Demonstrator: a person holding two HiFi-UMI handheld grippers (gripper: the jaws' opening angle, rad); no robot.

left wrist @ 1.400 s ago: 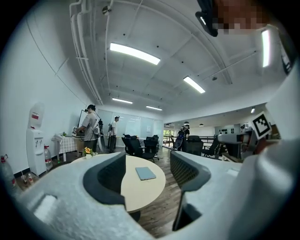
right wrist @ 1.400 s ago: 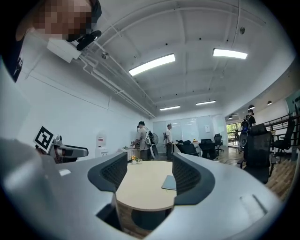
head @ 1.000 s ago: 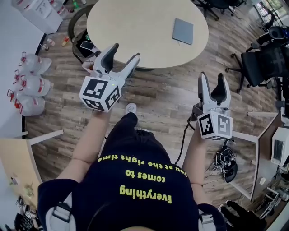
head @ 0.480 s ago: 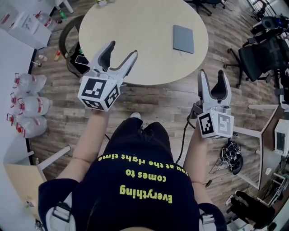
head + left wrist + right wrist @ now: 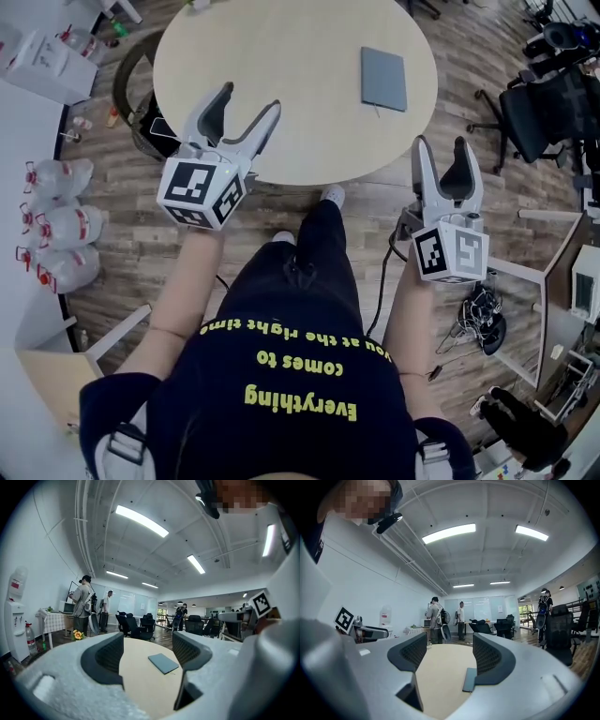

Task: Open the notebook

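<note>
A closed grey notebook lies flat on the right part of a round beige table. In the left gripper view the notebook shows between the jaws, far off; in the right gripper view the notebook peeks out beside the right jaw. My left gripper hovers open over the table's near left edge. My right gripper is open over the floor, short of the table's near right edge. Neither holds anything.
A dark office chair stands at the right. Water jugs sit on the floor at the left. A black bin stands by the table's left side. Several people stand far across the room.
The person has stepped toward the table. Both grippers are closer to its near edge, and the left one now reaches over it. The jaws have stayed open.
</note>
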